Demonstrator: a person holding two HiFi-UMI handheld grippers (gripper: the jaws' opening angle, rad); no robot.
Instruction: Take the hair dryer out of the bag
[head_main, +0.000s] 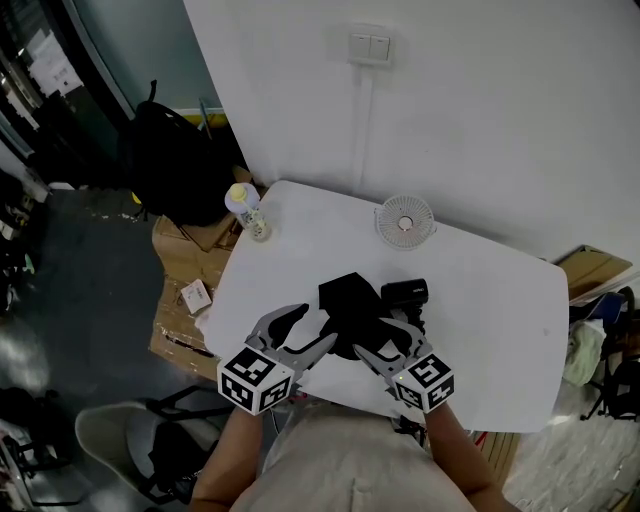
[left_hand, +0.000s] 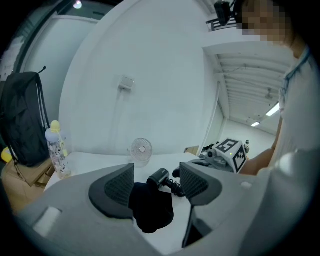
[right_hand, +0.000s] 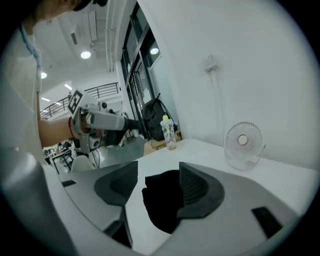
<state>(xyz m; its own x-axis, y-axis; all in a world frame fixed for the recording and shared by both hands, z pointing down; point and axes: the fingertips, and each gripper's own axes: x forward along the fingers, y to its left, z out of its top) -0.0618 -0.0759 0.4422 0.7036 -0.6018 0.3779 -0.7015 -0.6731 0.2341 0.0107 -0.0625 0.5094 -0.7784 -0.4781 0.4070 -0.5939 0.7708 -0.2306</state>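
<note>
Hair dryer: I see the small black hair dryer (head_main: 404, 292) lying on the white table (head_main: 500, 320), just beside the limp black cloth bag (head_main: 348, 303).
Left gripper (head_main: 312, 330): jaws spread, not gripping the bag.
Right gripper (head_main: 384, 338): jaws spread, nothing pinched.
Remaining: little, I judge.

black bag (head_main: 348, 300) laid on white counter (head_main: 500, 330), hair dryer (head_main: 405, 292) set just beside it, left gripper (head_main: 307, 332) and right gripper (head_main: 386, 338) held open at the bag's near edge, small fan (head_main: 405, 222) and bottle (head_main: 248, 212) parked further back
</note>
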